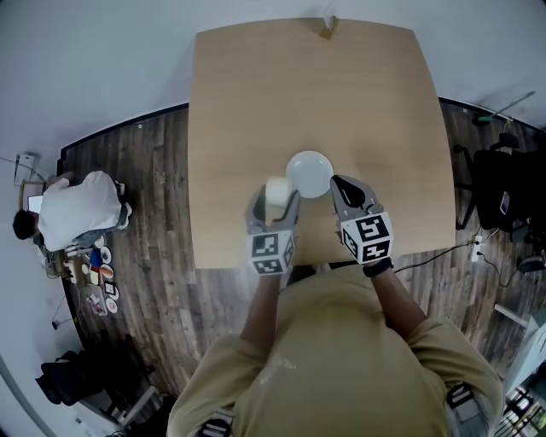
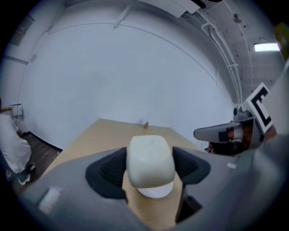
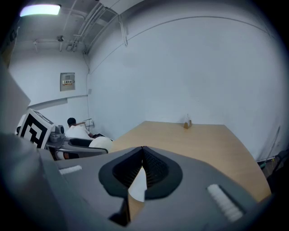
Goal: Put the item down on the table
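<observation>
A cream-white rounded item (image 1: 276, 189) is clamped between the fingers of my left gripper (image 1: 275, 201), held above the near part of the wooden table (image 1: 375, 102). In the left gripper view the item (image 2: 150, 155) fills the gap between the dark pads (image 2: 108, 173), tilted forward over the table. A white round plate (image 1: 309, 173) lies just beyond it; its edge (image 2: 156, 193) shows under the item. My right gripper (image 1: 341, 183) hovers at the plate's right rim, shut, its pads (image 3: 156, 169) meeting at the tip. A white sliver (image 3: 137, 186) shows through the gap behind them.
A small brown object (image 1: 328, 26) stands at the table's far edge. A person in a white shirt (image 1: 77, 209) crouches on the wood floor at the left, with small things beside them. A black chair (image 1: 505, 188) and cables stand to the right.
</observation>
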Demonstrator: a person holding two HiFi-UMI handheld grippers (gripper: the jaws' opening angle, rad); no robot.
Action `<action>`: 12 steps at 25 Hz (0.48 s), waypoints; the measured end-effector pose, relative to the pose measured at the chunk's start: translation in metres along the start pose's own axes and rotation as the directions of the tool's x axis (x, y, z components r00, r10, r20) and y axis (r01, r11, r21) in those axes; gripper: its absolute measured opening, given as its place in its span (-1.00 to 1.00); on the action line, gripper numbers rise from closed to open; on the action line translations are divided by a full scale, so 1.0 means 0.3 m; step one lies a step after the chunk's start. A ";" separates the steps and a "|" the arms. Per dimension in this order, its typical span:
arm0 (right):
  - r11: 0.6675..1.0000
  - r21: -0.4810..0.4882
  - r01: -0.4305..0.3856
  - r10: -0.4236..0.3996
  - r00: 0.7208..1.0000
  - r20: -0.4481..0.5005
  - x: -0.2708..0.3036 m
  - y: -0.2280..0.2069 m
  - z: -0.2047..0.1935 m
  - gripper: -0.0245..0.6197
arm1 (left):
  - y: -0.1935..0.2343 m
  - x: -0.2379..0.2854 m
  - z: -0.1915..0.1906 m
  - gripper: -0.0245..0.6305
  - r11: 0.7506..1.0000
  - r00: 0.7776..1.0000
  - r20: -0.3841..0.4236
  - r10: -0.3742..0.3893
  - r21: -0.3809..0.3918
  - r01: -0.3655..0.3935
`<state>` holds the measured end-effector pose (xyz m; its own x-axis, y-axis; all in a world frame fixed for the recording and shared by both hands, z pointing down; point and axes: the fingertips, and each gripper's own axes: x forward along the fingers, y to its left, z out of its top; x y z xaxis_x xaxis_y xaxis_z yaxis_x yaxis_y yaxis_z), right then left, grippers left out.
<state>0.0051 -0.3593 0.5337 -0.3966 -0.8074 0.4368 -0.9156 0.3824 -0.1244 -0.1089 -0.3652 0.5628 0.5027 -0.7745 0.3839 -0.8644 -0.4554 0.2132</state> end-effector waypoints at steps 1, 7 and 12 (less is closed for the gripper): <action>1.000 0.012 0.003 -0.003 1.000 -0.007 0.010 -0.028 -0.011 -0.90 | -0.011 0.033 -0.013 0.04 1.000 1.000 -0.015 -0.002 0.006 0.002; 0.998 0.068 0.005 -0.002 0.999 -0.043 0.071 -0.122 -0.065 -0.90 | -0.051 0.192 -0.092 0.04 0.999 0.994 -0.110 -0.015 0.038 0.020; 0.995 0.104 -0.003 0.010 0.997 -0.073 0.124 -0.176 -0.112 -0.90 | -0.083 0.317 -0.173 0.04 0.998 0.982 -0.186 -0.025 0.049 0.035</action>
<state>0.0409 -0.3945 0.5864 -0.3999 -0.7686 0.4992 -0.9165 0.3359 -0.2171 -0.0401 -0.4048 0.6408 0.5136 -0.6676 0.5390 -0.8449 -0.5029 0.1822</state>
